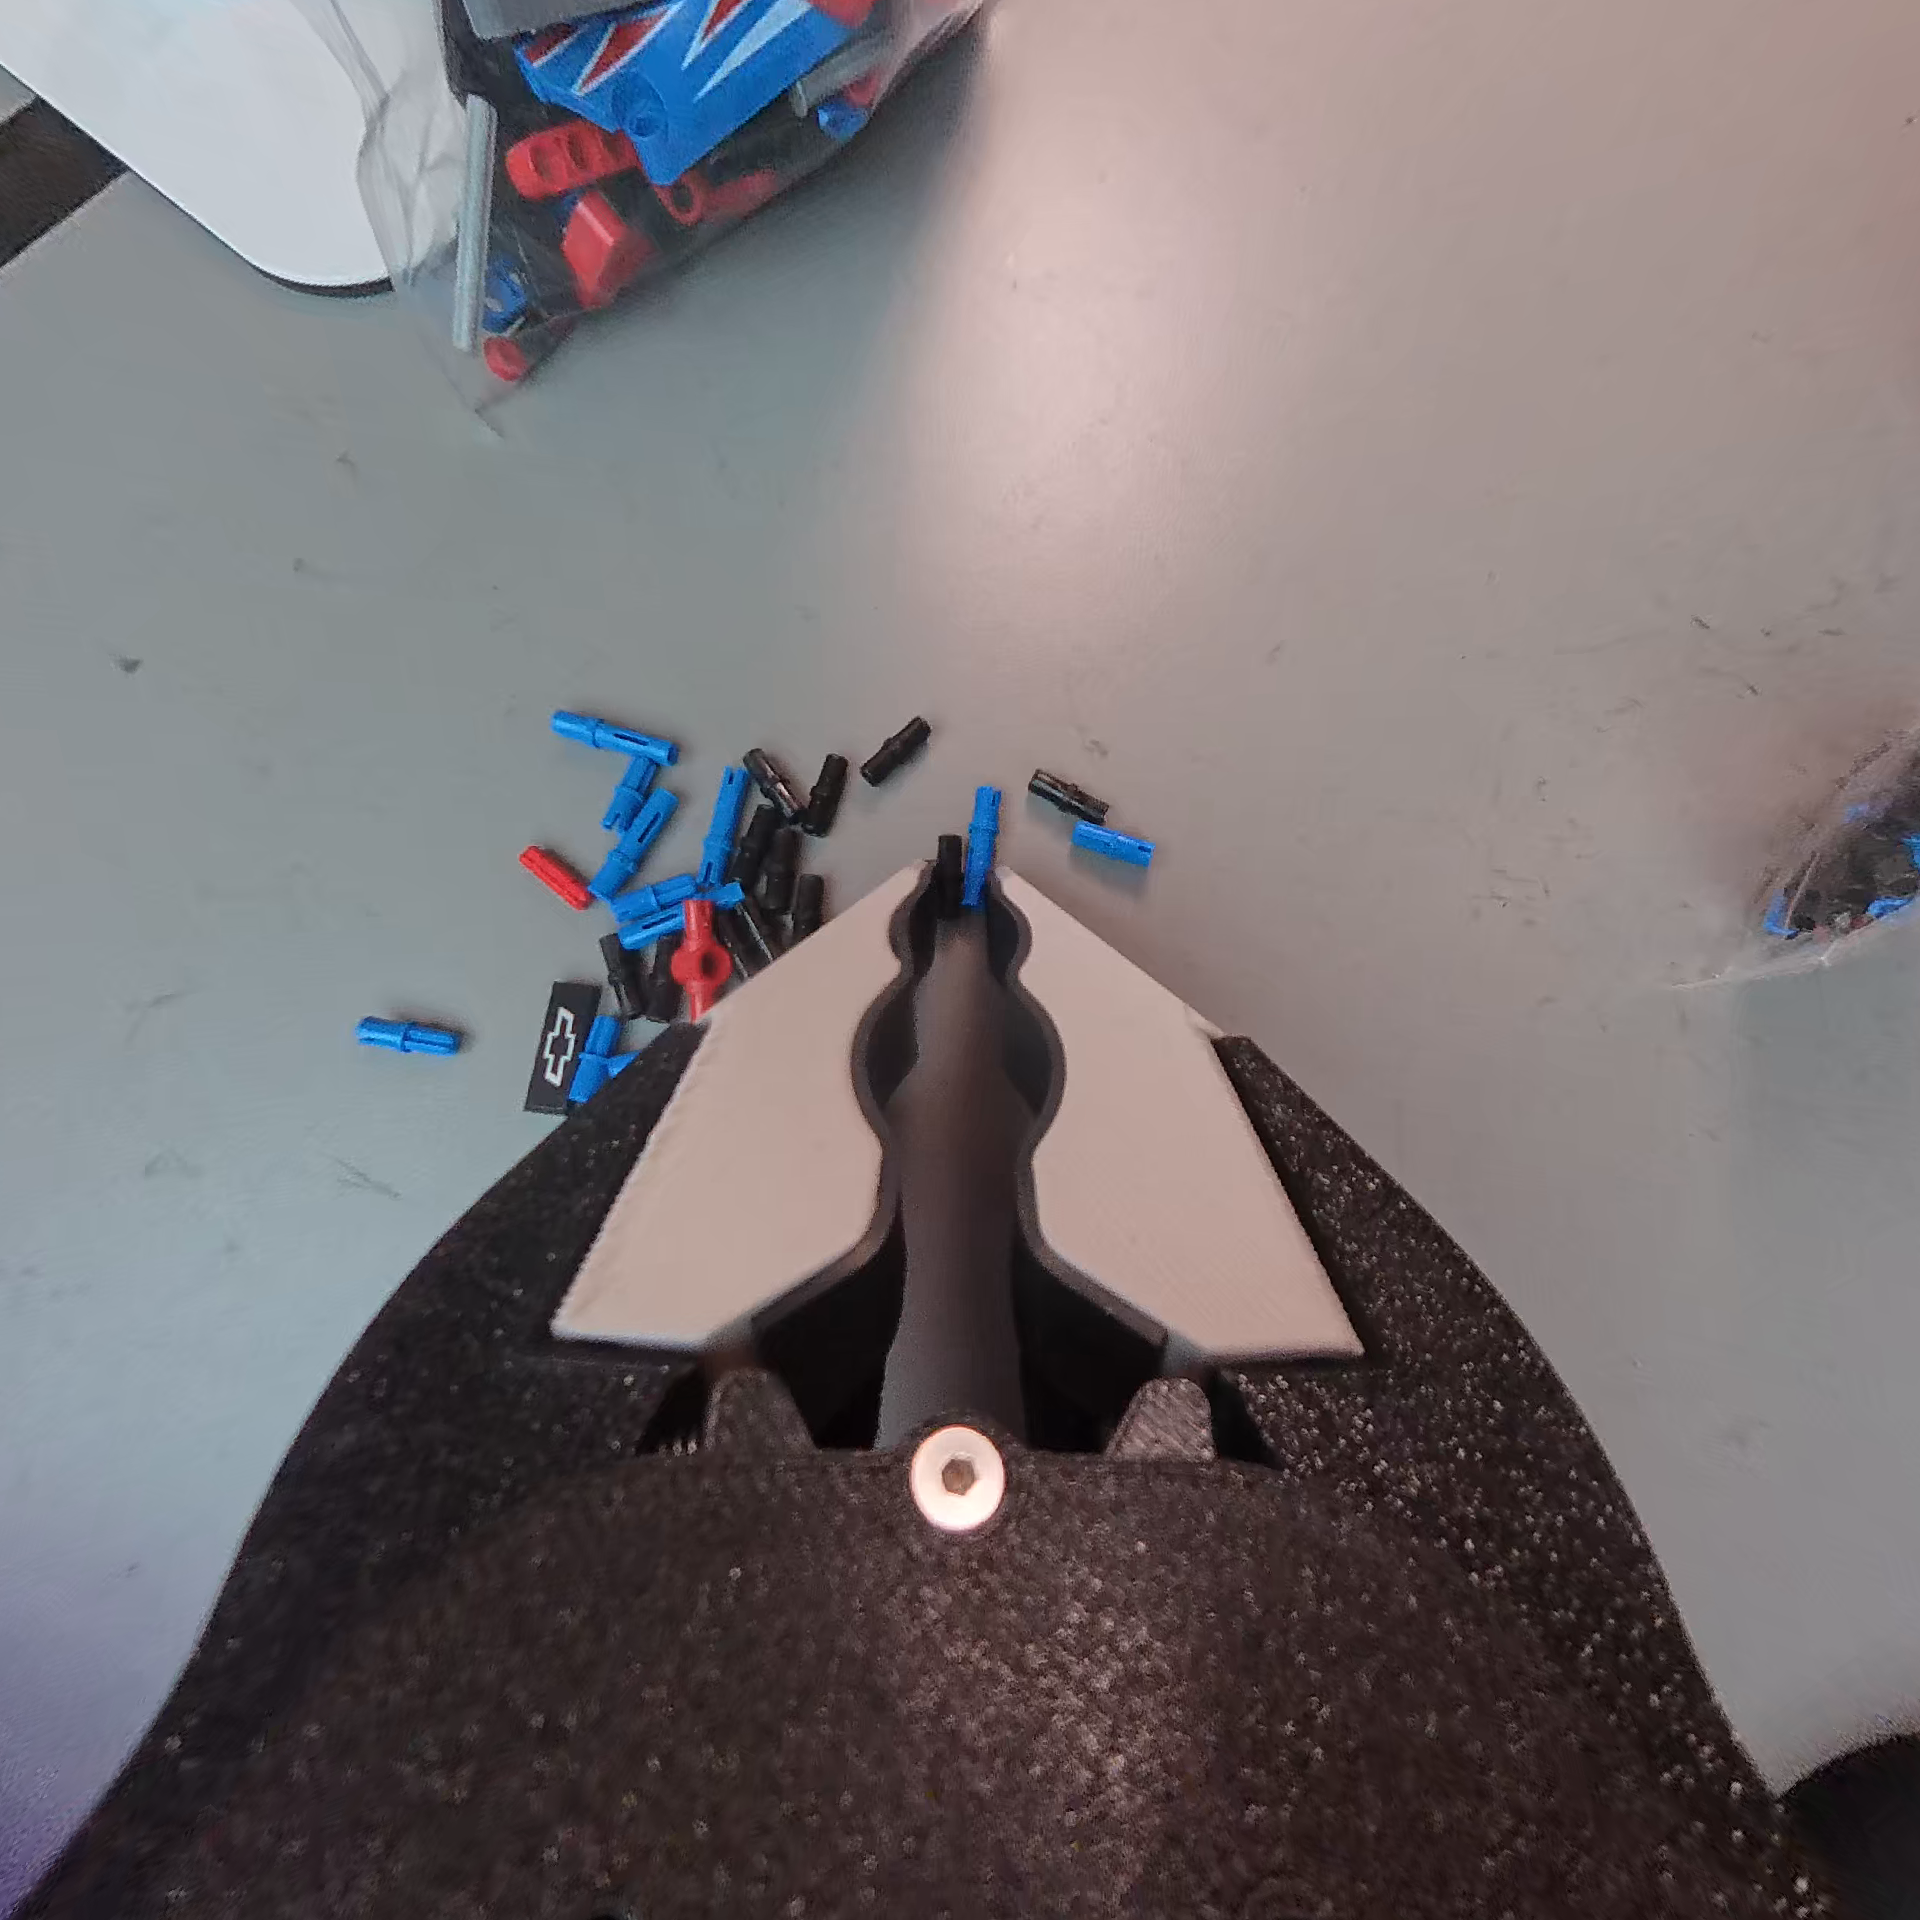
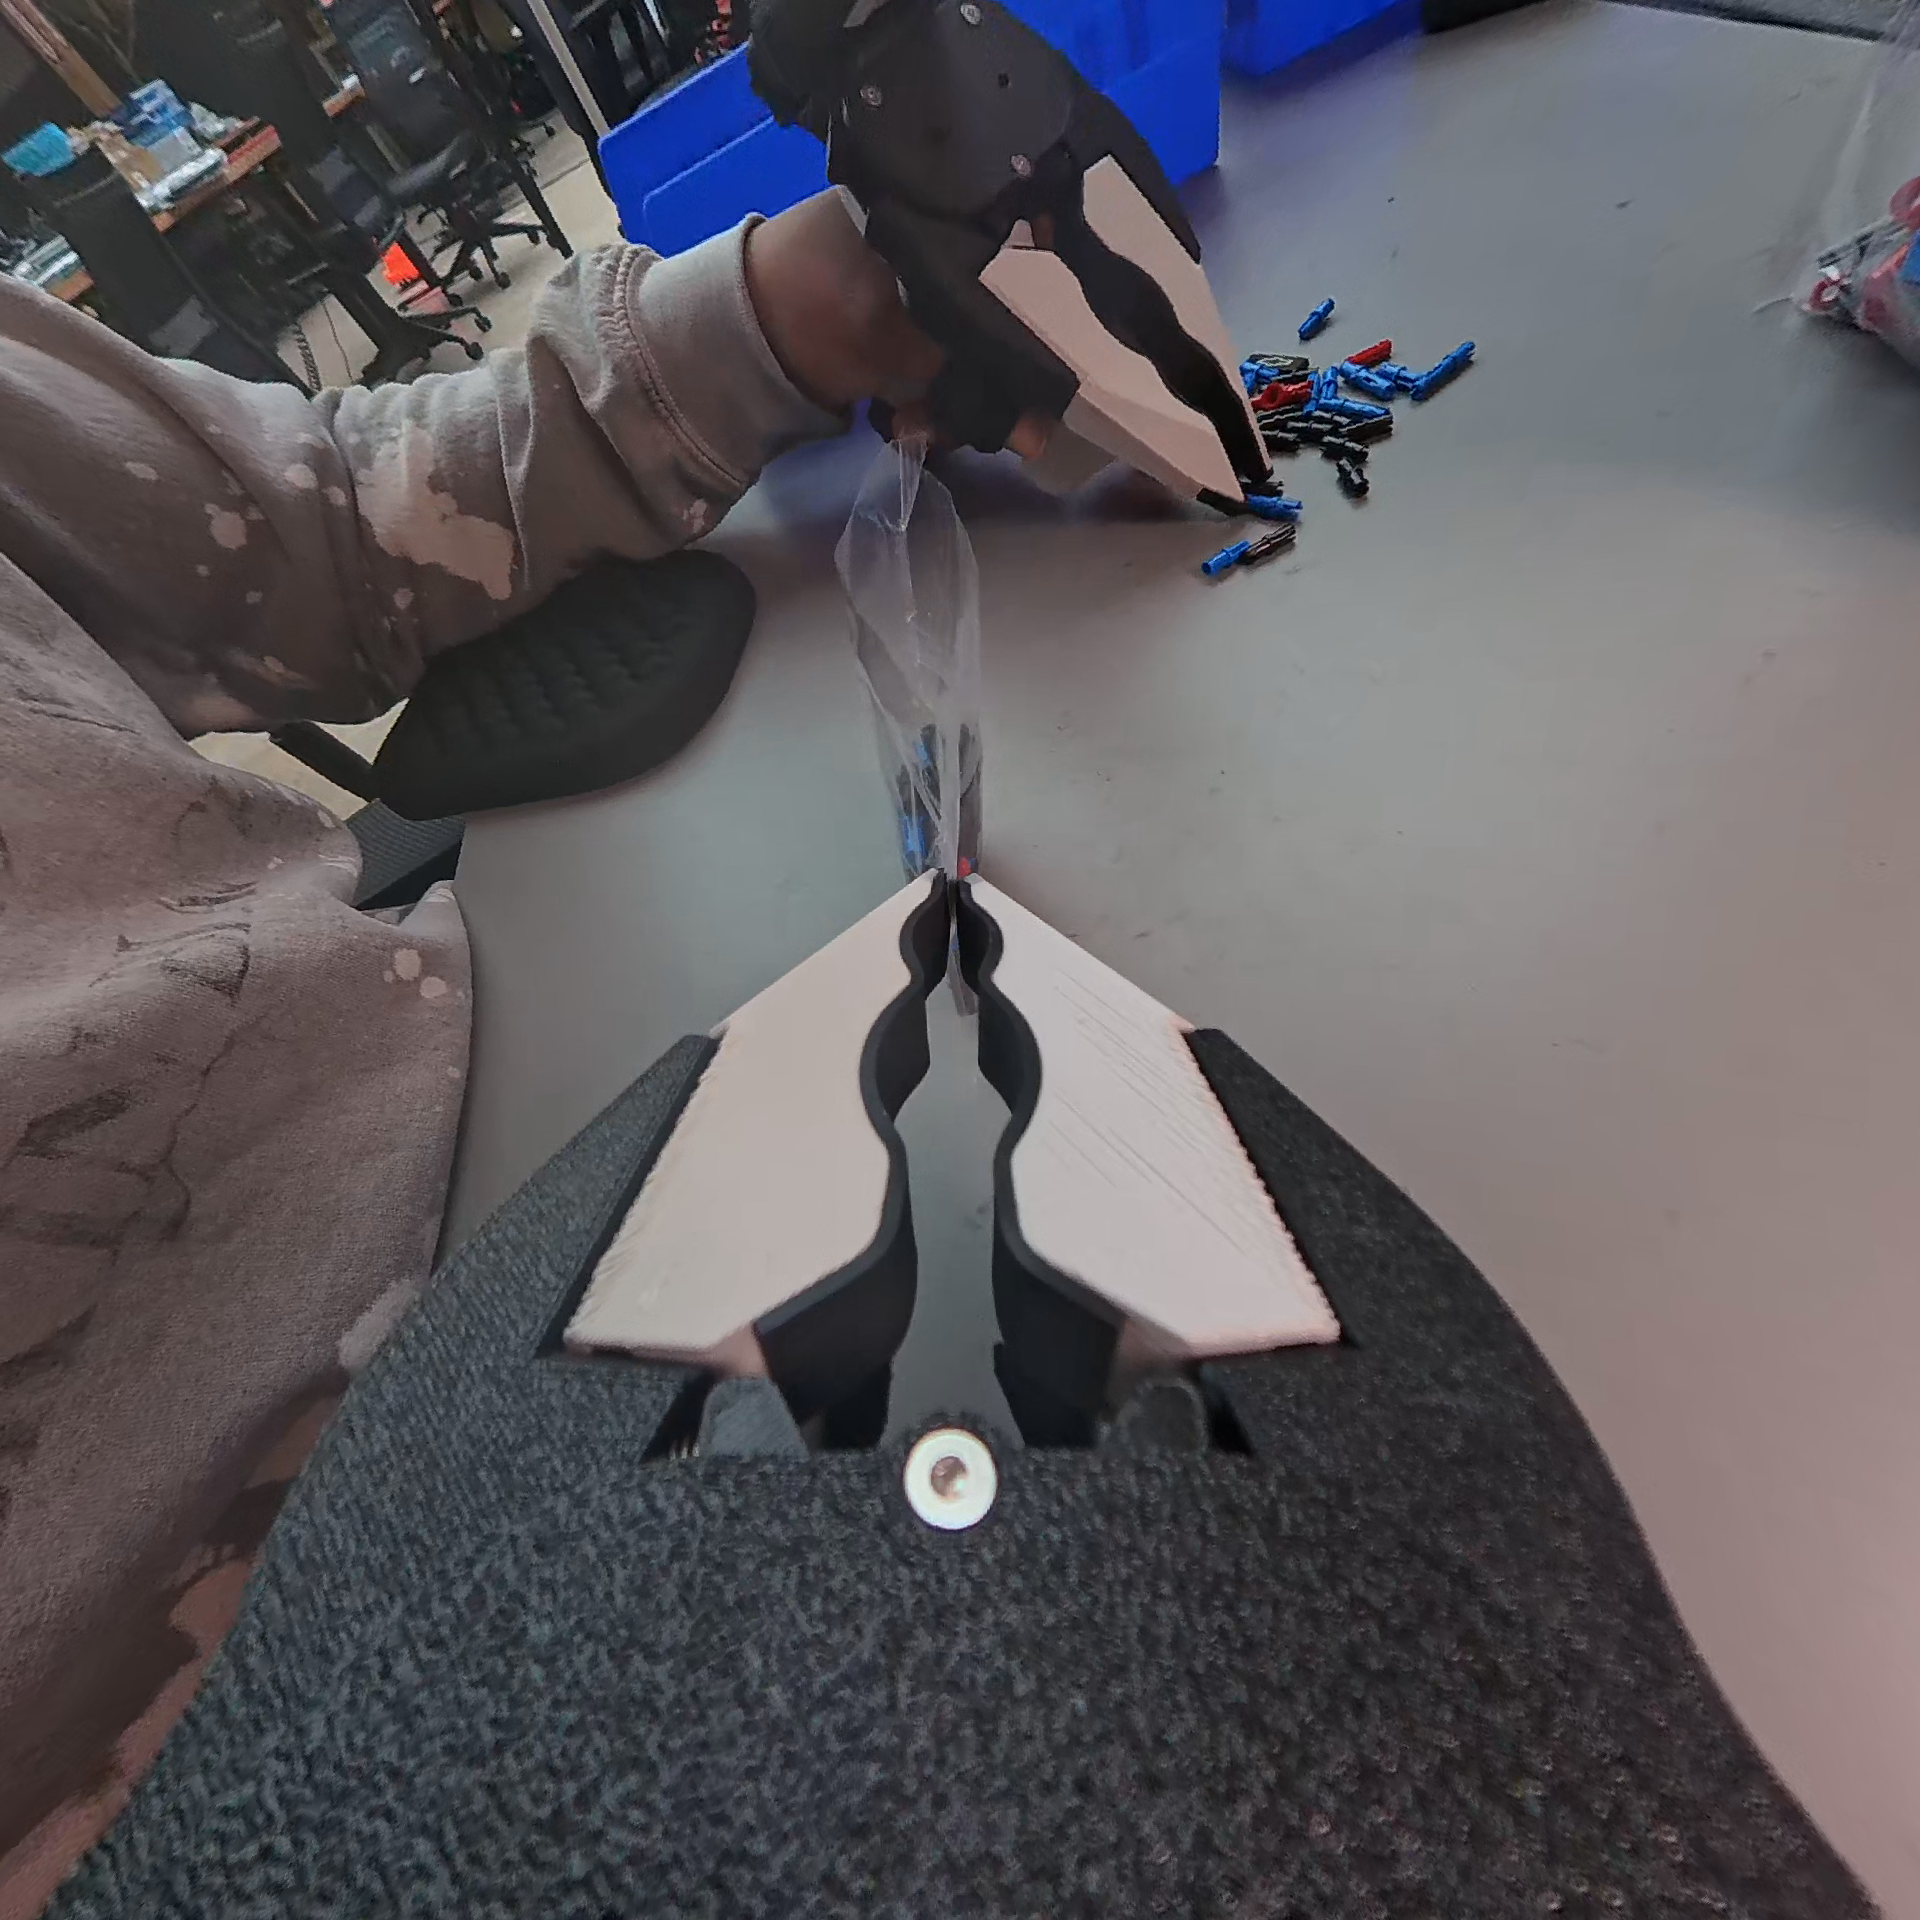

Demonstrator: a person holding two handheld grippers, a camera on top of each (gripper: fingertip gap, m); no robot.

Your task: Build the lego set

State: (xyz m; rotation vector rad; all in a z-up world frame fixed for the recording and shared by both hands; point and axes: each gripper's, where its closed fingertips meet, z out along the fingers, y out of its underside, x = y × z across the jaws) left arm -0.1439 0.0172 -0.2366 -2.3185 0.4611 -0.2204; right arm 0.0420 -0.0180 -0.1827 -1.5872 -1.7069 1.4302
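Observation:
My left gripper [image 1: 964,878] is down at the grey table [image 1: 1351,468], its fingers closed on a black pin [image 1: 948,868] and a blue pin [image 1: 982,836] that stand between the tips. A loose pile of blue, black and red pins [image 1: 707,883] lies just to its left, with a black printed tile [image 1: 561,1044]. The right wrist view shows the left gripper [image 2: 1252,488] with its tips on the table at the edge of the pile [image 2: 1330,405]. My right gripper [image 2: 954,883] is shut on a small clear bag of pins [image 2: 920,665], which also shows in the left wrist view [image 1: 1844,883].
A large clear bag of blue, red and black parts [image 1: 665,156] lies at the far side beside a white object [image 1: 208,135]. Blue bins [image 2: 717,156] stand behind the left gripper. A person's grey sleeve [image 2: 468,416] and a black chair armrest [image 2: 561,686] are at the table's left edge. Spacing between my two grippers at the tips: around 20 cm. From the left gripper's tips to the black printed tile [image 1: 561,1044] is close to 7 cm. My right wrist view [image 2: 1279,361] looks at it from another angle.

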